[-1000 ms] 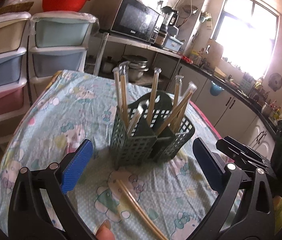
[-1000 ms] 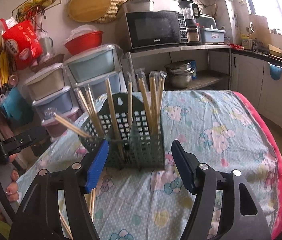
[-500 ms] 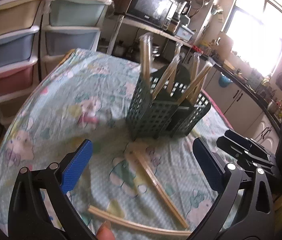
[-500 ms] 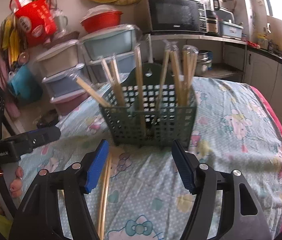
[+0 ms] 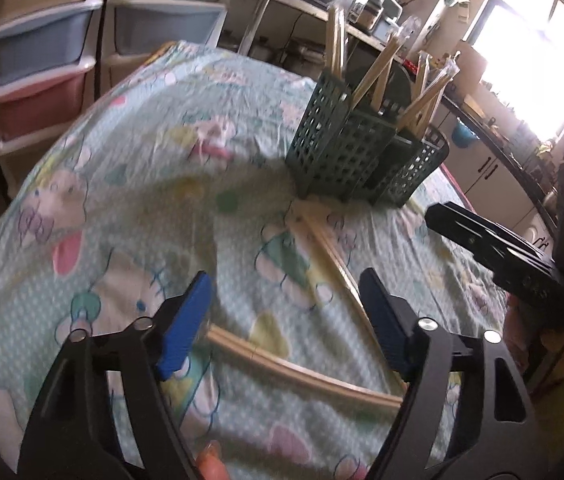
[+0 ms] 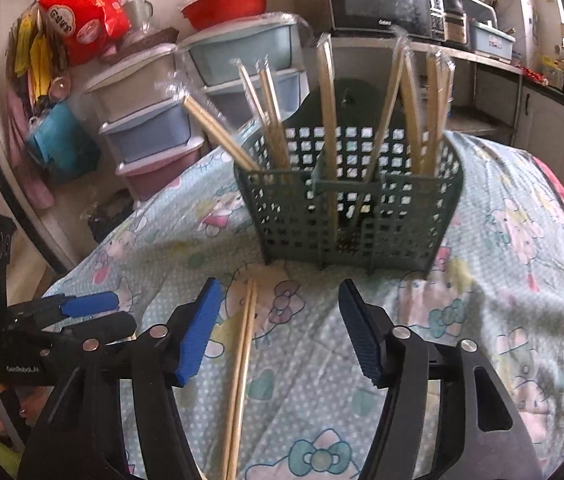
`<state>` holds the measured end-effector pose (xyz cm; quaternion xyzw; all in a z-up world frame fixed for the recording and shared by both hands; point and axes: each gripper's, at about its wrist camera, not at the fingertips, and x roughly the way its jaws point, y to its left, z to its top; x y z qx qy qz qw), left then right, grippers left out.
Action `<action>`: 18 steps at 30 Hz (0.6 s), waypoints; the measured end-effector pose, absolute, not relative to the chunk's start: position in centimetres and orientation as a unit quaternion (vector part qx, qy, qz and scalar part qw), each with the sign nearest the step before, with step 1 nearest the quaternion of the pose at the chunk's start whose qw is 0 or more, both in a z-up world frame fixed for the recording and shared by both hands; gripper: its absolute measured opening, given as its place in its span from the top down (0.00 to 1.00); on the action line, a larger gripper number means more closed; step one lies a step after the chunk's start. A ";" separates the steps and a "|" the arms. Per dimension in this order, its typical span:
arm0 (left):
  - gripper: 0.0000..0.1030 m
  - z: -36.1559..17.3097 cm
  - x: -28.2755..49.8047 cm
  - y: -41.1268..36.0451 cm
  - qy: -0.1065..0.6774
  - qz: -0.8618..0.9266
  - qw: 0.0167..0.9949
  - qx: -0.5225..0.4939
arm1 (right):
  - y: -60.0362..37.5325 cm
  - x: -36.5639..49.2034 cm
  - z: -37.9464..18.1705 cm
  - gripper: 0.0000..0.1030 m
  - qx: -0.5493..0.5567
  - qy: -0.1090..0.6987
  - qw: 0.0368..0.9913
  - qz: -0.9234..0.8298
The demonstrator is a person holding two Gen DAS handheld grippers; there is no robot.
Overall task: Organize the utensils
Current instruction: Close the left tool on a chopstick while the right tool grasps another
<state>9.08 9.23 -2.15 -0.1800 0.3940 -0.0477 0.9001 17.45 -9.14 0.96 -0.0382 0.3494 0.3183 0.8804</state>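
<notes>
Two hand-held tools over a counter covered with a patterned cloth (image 6: 502,264). A green mesh caddy (image 6: 354,216) stands upright toward the far side of the counter, with wrapped chopsticks (image 6: 328,120) leaning in its compartments. Loose chopsticks remain on the cloth: a near pair (image 5: 302,368) lying crosswise before the left tool (image 5: 286,320), and a second pair (image 6: 244,364) whose long axis runs from the caddy's foot toward the near edge. The left tool's jaws are closing but still spread; the crosswise pair lies between and just below the pads, which do not appear to press on it. The right tool (image 6: 280,332) is likewise closing, still apart, gripping nothing; the lengthwise pair lies just inside its left pad (image 6: 198,332), roughly parallel to the pad faces. Judged from this layout, the left tool is nearer to a grasp, since its pair crosses the jaw gap and offers its narrow width to the pads. The right tool's pair would need the jaws lowered around it.
</notes>
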 end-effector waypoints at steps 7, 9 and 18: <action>0.42 -3.2 7.5 10.5 0.417 -0.041 0.885 -0.201 | -7.3 17.8 -0.4 0.50 -0.051 0.371 0.868 0.326; 0.45 -3.5 7.0 10.8 0.422 -0.037 0.882 -0.205 | -6.6 18.0 -0.8 0.51 -0.056 0.377 0.864 0.330; 0.58 -5.4 7.4 11.0 0.451 -0.048 0.860 -0.234 | -4.0 19.2 -3.2 0.57 -0.073 0.413 0.844 0.334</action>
